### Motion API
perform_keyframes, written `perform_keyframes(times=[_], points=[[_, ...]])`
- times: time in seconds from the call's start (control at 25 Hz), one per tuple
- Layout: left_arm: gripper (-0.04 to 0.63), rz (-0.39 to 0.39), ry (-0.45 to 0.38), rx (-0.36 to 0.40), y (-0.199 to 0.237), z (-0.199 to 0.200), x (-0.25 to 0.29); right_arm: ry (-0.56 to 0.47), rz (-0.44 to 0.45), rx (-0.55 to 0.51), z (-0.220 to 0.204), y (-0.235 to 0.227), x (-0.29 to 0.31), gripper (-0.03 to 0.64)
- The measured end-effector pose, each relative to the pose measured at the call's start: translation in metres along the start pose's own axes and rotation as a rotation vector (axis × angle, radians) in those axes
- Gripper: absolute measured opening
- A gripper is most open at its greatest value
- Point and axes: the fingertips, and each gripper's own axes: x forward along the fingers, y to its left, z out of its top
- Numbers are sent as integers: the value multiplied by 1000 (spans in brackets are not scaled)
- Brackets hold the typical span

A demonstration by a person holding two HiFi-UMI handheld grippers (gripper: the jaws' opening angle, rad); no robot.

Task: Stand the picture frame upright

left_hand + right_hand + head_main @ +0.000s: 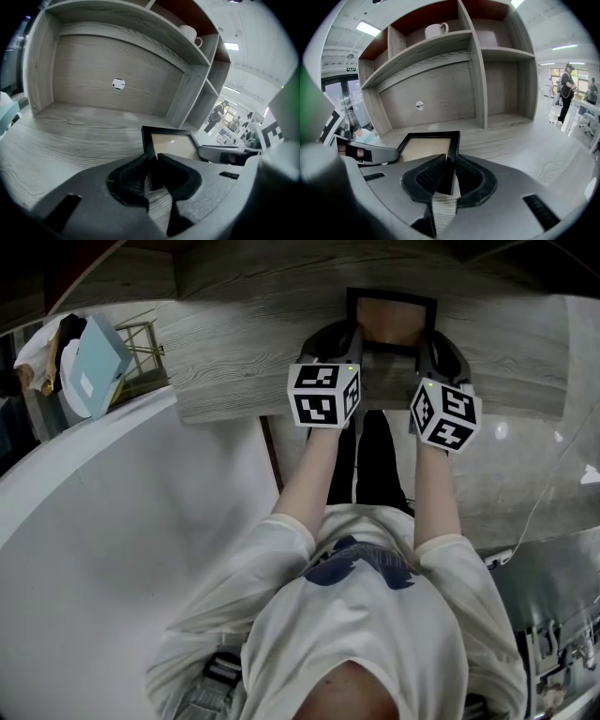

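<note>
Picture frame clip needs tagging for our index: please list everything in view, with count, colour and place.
picture frame: one, black rim and tan panel, lying on the desk between both tools
desk: one, grey wood grain, under the frame
shelf unit: one, grey wood grain, behind the frame
mug: one, white, on an upper shelf
bystander: one, dark clothes, far right background
arms: two, bare below white T-shirt sleeves, reaching forward to the tools
left tool: one, grey with black pads, shut on the frame's left rim
right tool: one, same colours, shut on the frame's right rim
</note>
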Motion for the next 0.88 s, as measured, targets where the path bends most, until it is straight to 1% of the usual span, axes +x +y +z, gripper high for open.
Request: perform_keyframes(times=[0.4,0.68,0.88], points=[[75,-64,-68,107,-34,58,-26,-109,-58,45,53,-6,-44,61],[75,-137,-125,179,-60,100,-42,-197,-124,57,92,-11,-76,61],[75,-199,-156,230,-83,120,-54,-252,-183,73,110,-17,-105,61]])
